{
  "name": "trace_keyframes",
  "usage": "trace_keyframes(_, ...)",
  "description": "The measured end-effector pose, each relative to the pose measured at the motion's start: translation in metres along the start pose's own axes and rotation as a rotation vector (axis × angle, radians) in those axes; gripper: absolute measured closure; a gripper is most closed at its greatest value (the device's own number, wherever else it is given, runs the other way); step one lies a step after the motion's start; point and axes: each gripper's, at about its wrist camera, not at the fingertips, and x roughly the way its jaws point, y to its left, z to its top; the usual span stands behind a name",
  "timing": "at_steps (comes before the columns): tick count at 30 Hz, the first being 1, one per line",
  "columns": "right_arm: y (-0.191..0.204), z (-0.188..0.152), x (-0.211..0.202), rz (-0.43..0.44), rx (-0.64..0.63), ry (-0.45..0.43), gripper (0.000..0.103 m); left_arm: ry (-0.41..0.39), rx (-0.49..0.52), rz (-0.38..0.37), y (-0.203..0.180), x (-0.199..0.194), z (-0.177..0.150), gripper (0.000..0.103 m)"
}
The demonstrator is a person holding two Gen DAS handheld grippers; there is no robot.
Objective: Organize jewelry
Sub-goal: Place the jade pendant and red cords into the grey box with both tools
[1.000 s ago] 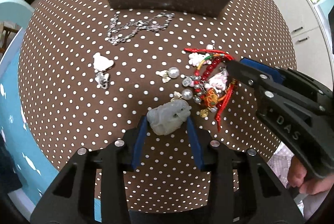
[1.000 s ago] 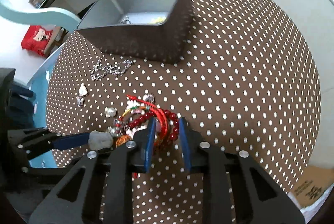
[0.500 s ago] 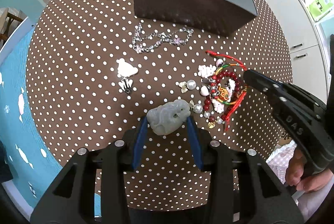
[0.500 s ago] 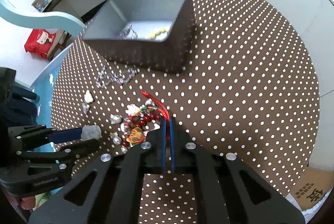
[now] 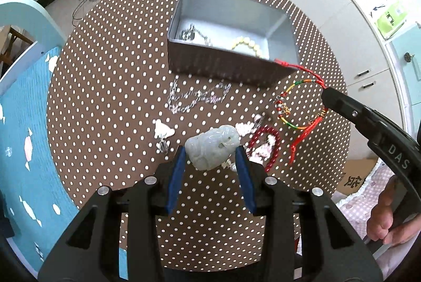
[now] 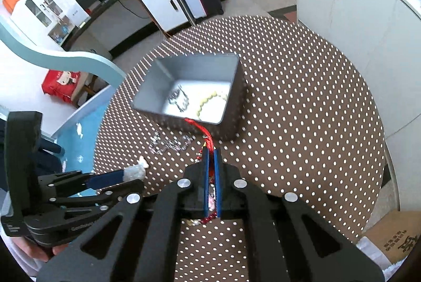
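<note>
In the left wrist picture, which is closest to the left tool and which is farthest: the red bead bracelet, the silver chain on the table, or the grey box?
1. red bead bracelet: on the table just right of the left tool, which holds the pale carved stone.
2. silver chain: on the table farther up, in front of the box.
3. grey box: farthest, beyond the chain.

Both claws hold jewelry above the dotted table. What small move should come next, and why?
Probably carry both over the gray box and open. The left claw grips the pale jade carving, the right claw pinches the red cord bracelet, which dangles beside the box. A yellow bead bracelet already lies inside.
</note>
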Motion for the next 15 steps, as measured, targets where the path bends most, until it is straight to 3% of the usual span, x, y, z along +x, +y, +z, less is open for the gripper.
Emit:
trace_keyframes(3,0.001,0.004,-0.008,0.022,0.01,-0.017,0.1,-0.03,0.002,-0.002,0.007,-0.017,0.009,0.065)
trace_keyframes(7,0.008,0.013,-0.02,0.039,0.004,-0.056,0.1,-0.081,0.003,-0.006,-0.031,-0.032,0.009,0.065)
trace_keyframes(15,0.016,0.037,-0.014,0.019,-0.026,-0.077,0.1,-0.145,-0.015,-0.01,-0.041,-0.039,0.033,0.065)
